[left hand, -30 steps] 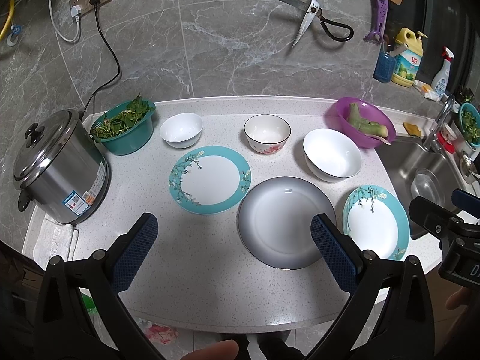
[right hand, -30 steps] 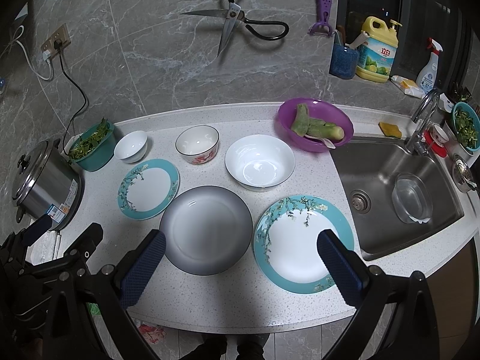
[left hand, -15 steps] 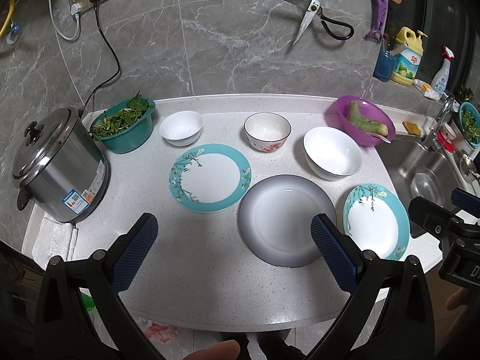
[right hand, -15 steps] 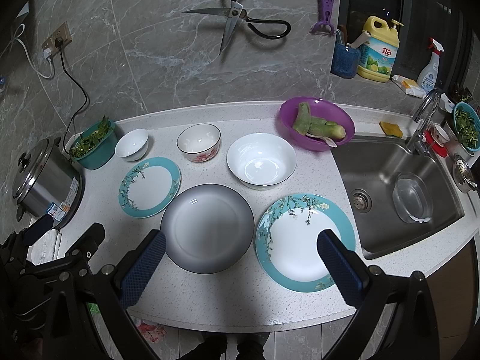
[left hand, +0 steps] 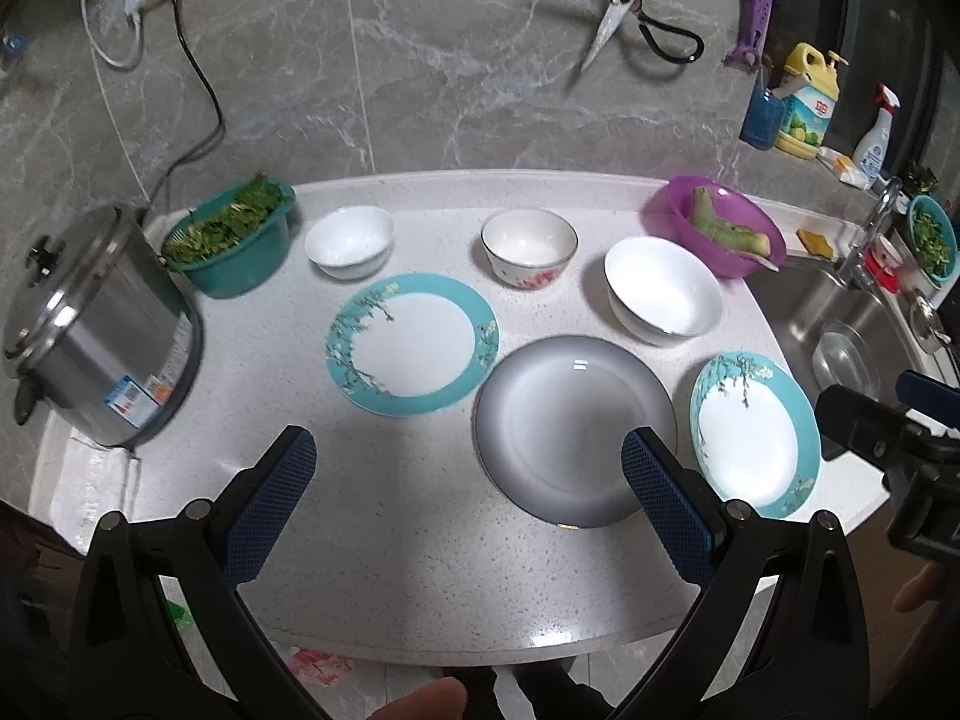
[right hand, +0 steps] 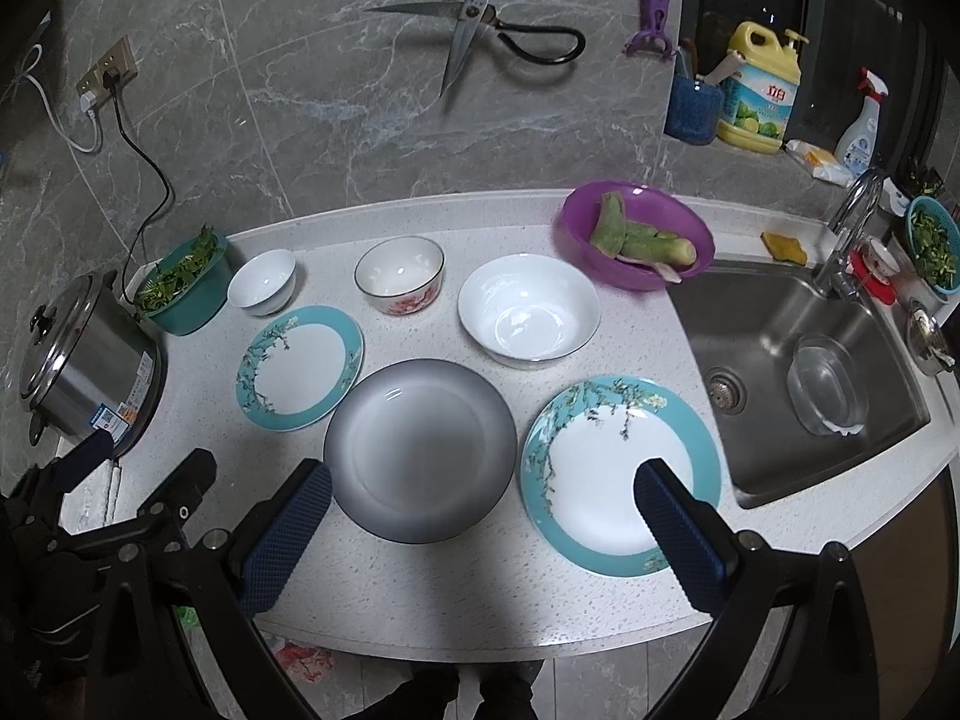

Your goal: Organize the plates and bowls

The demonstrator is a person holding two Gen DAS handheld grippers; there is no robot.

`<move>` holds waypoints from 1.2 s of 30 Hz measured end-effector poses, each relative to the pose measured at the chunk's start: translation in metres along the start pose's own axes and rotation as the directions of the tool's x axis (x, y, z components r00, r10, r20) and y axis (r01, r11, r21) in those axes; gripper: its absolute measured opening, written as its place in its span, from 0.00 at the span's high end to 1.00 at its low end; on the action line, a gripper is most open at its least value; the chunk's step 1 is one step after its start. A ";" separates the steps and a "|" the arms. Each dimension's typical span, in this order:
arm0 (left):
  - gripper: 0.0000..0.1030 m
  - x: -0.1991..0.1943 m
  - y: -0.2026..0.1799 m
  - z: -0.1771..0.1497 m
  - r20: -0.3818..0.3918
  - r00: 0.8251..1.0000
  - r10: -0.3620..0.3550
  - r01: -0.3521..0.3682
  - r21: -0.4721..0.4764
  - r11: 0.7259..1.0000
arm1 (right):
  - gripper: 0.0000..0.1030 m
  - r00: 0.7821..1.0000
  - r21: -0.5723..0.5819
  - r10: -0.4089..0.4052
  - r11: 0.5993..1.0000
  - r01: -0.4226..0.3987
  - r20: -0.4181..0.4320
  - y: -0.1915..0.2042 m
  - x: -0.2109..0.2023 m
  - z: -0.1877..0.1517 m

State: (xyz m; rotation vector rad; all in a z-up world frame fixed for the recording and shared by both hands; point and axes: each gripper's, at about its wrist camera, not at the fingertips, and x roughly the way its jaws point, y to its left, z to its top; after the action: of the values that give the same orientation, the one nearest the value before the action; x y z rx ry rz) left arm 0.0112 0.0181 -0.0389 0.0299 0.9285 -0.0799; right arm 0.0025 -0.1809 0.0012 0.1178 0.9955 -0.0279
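On the white counter lie a teal-rimmed plate (left hand: 413,343) on the left, a grey plate (left hand: 570,427) in the middle and a second teal-rimmed plate (left hand: 753,433) on the right. Behind them stand a small white bowl (left hand: 349,241), a flowered bowl (left hand: 528,247) and a large white bowl (left hand: 663,297). My left gripper (left hand: 465,498) is open and empty above the counter's front, near the grey plate. My right gripper (right hand: 480,531) is open and empty, over the near edges of the grey plate (right hand: 420,447) and the right teal plate (right hand: 618,471).
A steel rice cooker (left hand: 90,330) and a teal basket of greens (left hand: 231,243) stand at the left. A purple basin with vegetables (left hand: 717,234) sits beside the sink (right hand: 804,372). Scissors (right hand: 474,30) hang on the wall. Detergent bottles (right hand: 759,99) stand behind the sink.
Both grippers have moved slightly forward toward the counter, staying open. The dishes have not moved.
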 end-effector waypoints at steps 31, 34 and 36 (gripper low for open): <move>0.42 0.241 0.048 -0.045 -0.311 0.875 -0.370 0.255 -0.354 0.900 | 0.34 0.724 0.015 0.462 0.848 -0.530 -0.512 -0.034 0.230 0.067; 0.43 0.253 0.039 -0.045 -0.348 0.871 -0.346 0.231 -0.331 0.915 | 0.34 0.718 0.028 0.433 0.865 -0.500 -0.546 -0.036 0.246 0.059; 0.43 0.259 0.035 -0.044 -0.354 0.868 -0.349 0.231 -0.334 0.914 | 0.35 0.724 0.026 0.412 0.877 -0.480 -0.553 -0.037 0.254 0.056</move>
State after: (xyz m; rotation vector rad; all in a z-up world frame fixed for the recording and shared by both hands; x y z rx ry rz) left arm 0.1337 0.0414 -0.2733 -0.3765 1.3534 -0.2307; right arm 0.1850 -0.2165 -0.1845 0.2657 1.5189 0.5453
